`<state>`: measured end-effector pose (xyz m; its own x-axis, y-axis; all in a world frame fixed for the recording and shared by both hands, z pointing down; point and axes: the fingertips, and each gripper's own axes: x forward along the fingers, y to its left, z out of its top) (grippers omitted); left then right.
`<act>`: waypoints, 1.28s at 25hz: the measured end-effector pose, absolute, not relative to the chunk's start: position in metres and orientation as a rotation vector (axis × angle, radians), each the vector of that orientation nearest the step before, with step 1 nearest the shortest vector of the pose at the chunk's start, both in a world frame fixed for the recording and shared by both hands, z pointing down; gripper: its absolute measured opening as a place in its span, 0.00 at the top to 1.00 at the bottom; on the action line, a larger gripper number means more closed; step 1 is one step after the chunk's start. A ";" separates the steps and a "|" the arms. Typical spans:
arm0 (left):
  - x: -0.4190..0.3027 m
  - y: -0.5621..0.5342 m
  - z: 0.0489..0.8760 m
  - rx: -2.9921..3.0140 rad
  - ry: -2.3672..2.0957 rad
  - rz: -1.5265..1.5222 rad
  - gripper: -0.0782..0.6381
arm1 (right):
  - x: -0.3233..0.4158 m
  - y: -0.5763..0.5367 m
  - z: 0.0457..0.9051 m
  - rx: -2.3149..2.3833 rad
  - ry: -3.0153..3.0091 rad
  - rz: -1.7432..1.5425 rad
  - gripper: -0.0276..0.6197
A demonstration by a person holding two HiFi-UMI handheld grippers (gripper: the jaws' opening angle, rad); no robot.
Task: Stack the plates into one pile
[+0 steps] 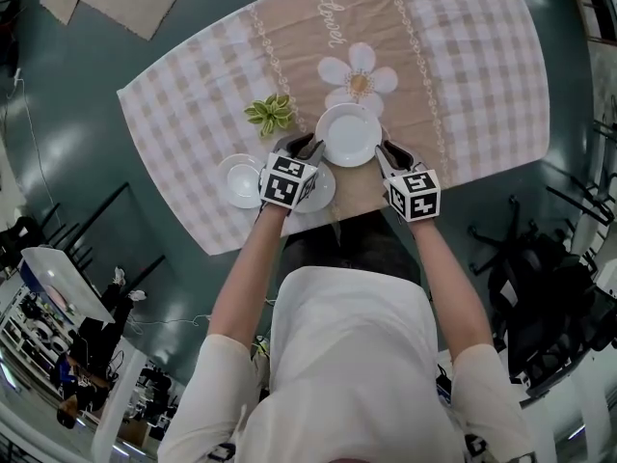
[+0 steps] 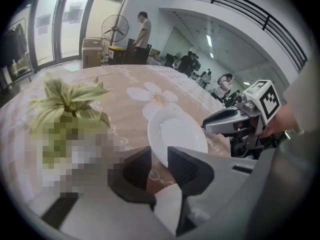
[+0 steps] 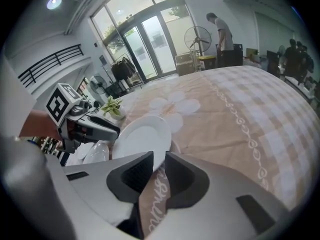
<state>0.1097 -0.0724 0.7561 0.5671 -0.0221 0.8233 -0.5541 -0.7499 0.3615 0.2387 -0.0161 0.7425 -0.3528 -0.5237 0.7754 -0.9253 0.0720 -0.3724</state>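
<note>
Head view is filled by a table under a checked tablecloth [image 1: 463, 66], with a white plate [image 1: 349, 135] carried between the two tools over its beige middle band. The lower petals of a printed flower [image 1: 359, 80] are overlapped by the plate. The plate's left rim is taken by the left gripper [image 1: 308, 149] and its right rim by the right gripper [image 1: 388, 152].

A second plate [image 1: 239, 179] is set flat on the cloth near the table's near edge, left of the left gripper. A third plate [image 1: 320, 193] is partly covered by that gripper's marker cube. Whether these two touch cannot be told, since the cube hides the gap. A small potted plant [image 1: 271, 114] is placed beyond them, left of the held plate and apart from it.

In the left gripper view the jaws are seen a narrow way apart, with the plate's rim lodged between them and met by both pads. The plate is tilted and appears raised off the cloth.

In the right gripper view the opposite rim is likewise pinched at the jaw tips. The jaws are set narrowly, and the cloth's script is shown through the gap below.
</note>
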 end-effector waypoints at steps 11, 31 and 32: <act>0.117 -0.074 0.765 2.152 -0.470 1.136 0.74 | 0.240 -0.025 0.758 1.554 -1.838 1.416 0.81; 0.094 -0.077 0.740 2.109 -0.622 1.025 0.80 | 0.227 -0.044 0.720 1.560 -1.924 1.289 0.83; 0.092 -0.077 0.737 2.107 -0.630 1.016 0.80 | 0.226 -0.046 0.716 1.557 -1.932 1.281 0.83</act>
